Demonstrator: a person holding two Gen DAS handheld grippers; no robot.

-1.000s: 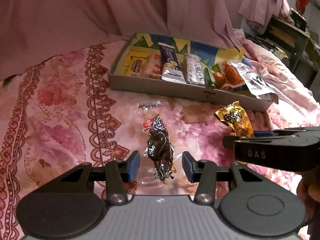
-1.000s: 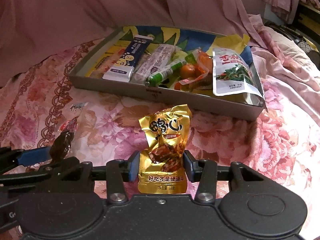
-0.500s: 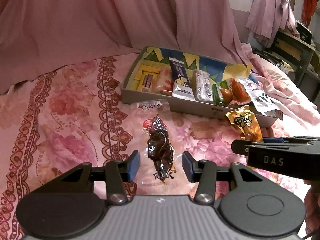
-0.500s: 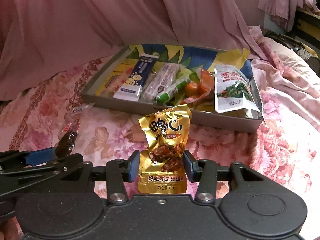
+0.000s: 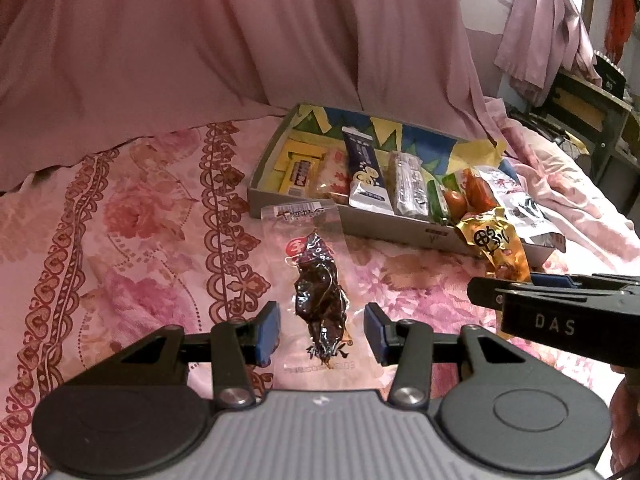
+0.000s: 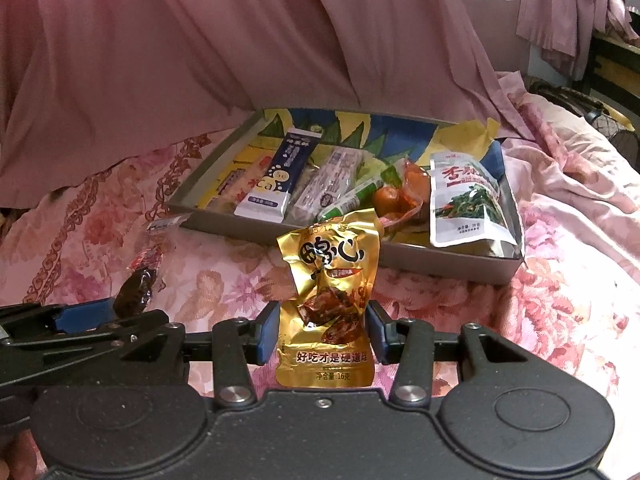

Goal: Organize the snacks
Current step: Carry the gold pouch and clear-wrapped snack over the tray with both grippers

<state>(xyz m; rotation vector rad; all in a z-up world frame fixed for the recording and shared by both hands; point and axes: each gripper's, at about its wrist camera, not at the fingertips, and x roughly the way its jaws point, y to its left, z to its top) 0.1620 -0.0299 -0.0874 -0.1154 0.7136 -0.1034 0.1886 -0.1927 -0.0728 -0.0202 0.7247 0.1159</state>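
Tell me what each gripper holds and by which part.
Left gripper: clear plastic packet of dark dried snack, pinched across its near end. Right gripper: crinkled gold foil packet, pinched across its lower half.

Things we can only see part of

The gold snack bag (image 5: 496,246) hides the near right bit of the gray tray (image 5: 384,228), and its bottom end goes behind the right gripper (image 6: 322,332). The clear bag (image 5: 320,292) is see-through, so its edges are hard to find. The tiny words on the tray snacks (image 6: 328,188) are too small to read.
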